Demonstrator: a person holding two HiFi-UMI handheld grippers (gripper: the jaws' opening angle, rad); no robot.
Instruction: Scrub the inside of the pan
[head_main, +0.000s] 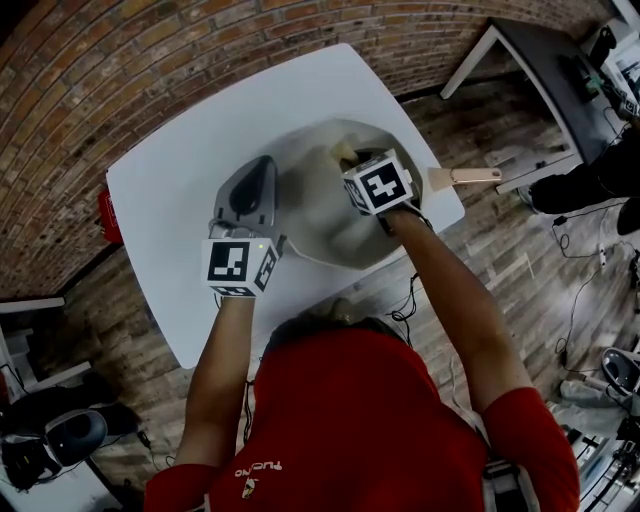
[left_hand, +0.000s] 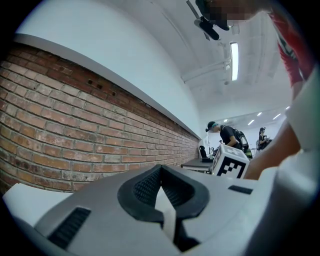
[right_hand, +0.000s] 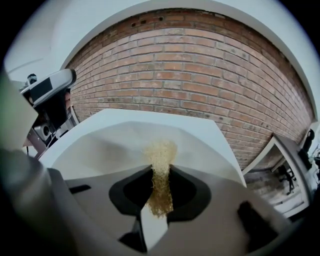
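Observation:
A pale, cream-coloured pan (head_main: 320, 225) with a wooden handle (head_main: 465, 177) sits on the white table (head_main: 170, 180). My right gripper (head_main: 352, 165) reaches down into the pan, shut on a tan fibrous scrubber (head_main: 343, 155). In the right gripper view the scrubber (right_hand: 161, 160) sticks out between the jaws of the right gripper (right_hand: 161, 175) toward the pan's inner wall (right_hand: 100, 145). My left gripper (head_main: 262, 165) lies at the pan's left rim. In its own view the left gripper (left_hand: 161, 170) is shut and tilted up toward the brick wall; nothing shows between its jaws.
A red object (head_main: 108, 215) hangs at the table's left edge. A dark desk (head_main: 545, 60) stands at the far right on the wooden floor, with cables nearby. The brick wall runs behind the table. People (left_hand: 227, 135) stand far off in the room.

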